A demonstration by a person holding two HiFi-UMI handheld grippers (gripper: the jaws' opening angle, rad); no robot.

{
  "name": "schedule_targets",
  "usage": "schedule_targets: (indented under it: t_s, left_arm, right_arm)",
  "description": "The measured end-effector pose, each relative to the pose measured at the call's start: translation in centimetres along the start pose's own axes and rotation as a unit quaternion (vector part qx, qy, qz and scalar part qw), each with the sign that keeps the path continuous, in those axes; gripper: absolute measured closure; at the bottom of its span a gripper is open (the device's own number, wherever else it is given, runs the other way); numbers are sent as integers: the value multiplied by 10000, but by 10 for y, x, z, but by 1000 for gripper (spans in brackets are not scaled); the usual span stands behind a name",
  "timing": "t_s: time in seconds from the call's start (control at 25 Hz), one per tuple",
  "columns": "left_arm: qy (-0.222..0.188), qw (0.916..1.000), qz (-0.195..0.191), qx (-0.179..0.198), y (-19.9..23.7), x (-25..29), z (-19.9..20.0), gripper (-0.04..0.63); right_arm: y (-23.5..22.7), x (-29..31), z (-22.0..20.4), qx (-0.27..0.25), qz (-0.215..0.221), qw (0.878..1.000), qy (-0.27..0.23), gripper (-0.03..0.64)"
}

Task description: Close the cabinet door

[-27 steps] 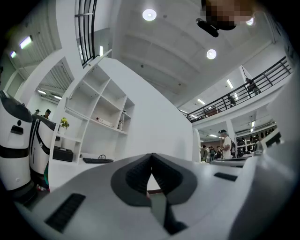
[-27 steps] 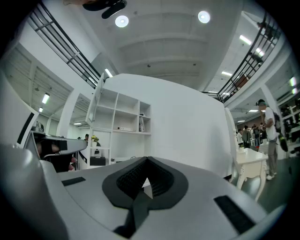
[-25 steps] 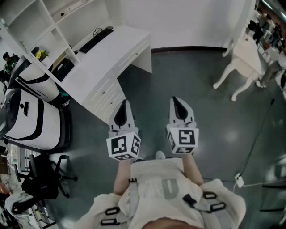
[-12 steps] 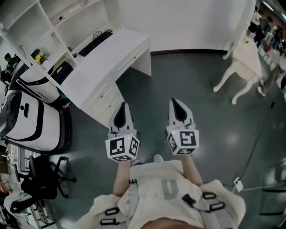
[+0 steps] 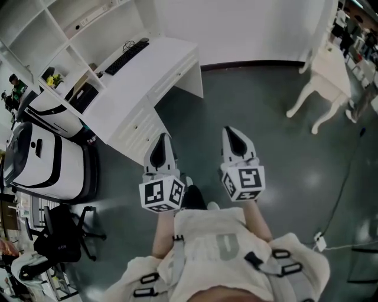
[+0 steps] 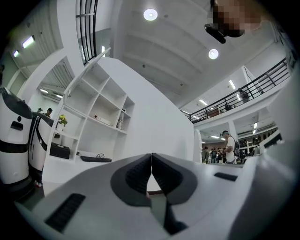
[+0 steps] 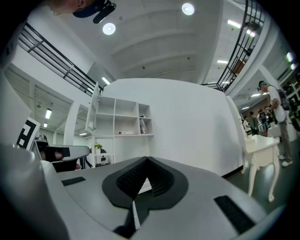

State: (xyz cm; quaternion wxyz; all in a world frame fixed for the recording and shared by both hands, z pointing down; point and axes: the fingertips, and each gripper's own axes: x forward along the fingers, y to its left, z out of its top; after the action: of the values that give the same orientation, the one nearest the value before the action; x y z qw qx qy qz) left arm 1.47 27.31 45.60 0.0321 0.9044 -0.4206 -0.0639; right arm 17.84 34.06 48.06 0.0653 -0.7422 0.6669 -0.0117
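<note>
A grey floor (image 5: 260, 100) and a white curved wall (image 5: 236, 29) fill the room. The cabinet door (image 7: 95, 110) is seen swung out at the upper left corner of the one white shelving unit (image 7: 122, 126). In the left gripper view the cabinet door (image 6: 96, 58) lies at about 10 o'clock. In the head view the shelving unit (image 5: 88, 23) lies at 11 o'clock, and the door cannot be made out there.

One white counter (image 5: 142, 71) stands before the shelves and carries one black keyboard (image 5: 126, 54). One white table (image 5: 331, 71) with curved legs is placed at 2 o'clock, and one black office chair (image 5: 59, 236) at 8 o'clock.

Two grippers are held level, well apart from the cabinet. The left hand-held gripper (image 6: 151, 158) is closed on nothing, its pads met. The right hand-held gripper (image 7: 146, 160) is likewise closed and empty.

Two round ceiling lamps (image 6: 150, 14) and people in the distance (image 6: 228, 147) are shown only in the gripper views. The floor and chair are given only by the head view.
</note>
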Motion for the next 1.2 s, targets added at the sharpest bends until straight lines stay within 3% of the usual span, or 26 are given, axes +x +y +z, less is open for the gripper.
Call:
schedule_targets:
  t_s: [0.68,1.2]
  left_arm:
    - [121,9994,-317,14,-1,77,-12,591]
    - [46,9996,-284,-69,79,179,-9,591]
  right_arm:
    - [-27,45,-18,113,-119,9995,281,620]
    - [-3,178,-18,-113,220,9994,247,620]
